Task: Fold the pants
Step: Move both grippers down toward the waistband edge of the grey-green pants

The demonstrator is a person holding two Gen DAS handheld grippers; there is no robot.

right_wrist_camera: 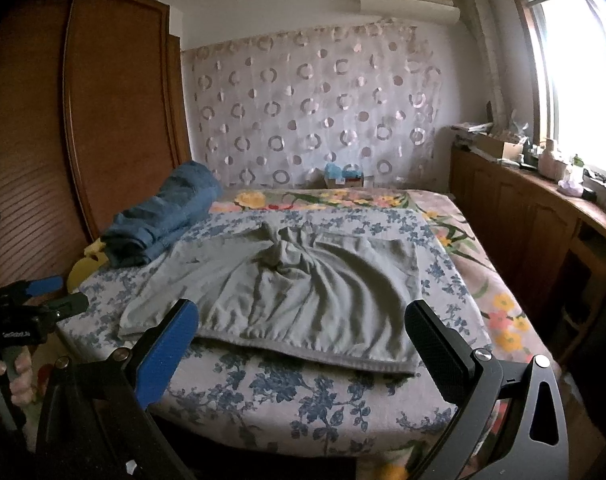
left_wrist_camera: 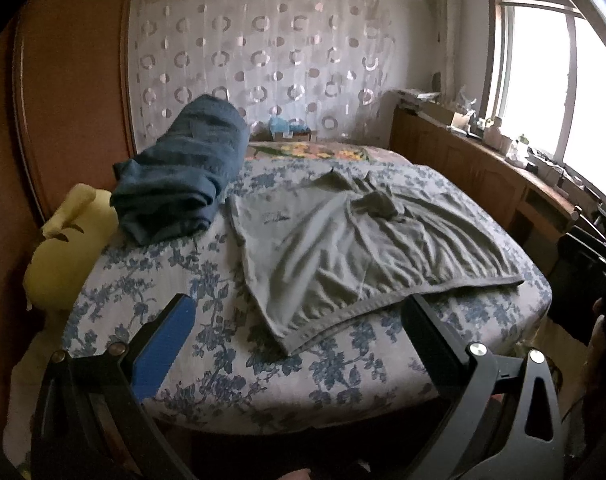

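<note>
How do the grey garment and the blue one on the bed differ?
The grey pants lie spread flat and wrinkled mid-bed; the blue garment sits bundled in a thick stack by the wardrobe side. Grey is pale and thin-looking; blue is darker and bulkier. Both rest on the floral bedspread, untouched by either gripper.

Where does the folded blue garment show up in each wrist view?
Left wrist: the folded blue garment lies upper left, beyond the grey pants.
Right wrist: it lies at middle left, beside the wardrobe.
Shared landmark: the circle-patterned curtain behind the bed.
</note>
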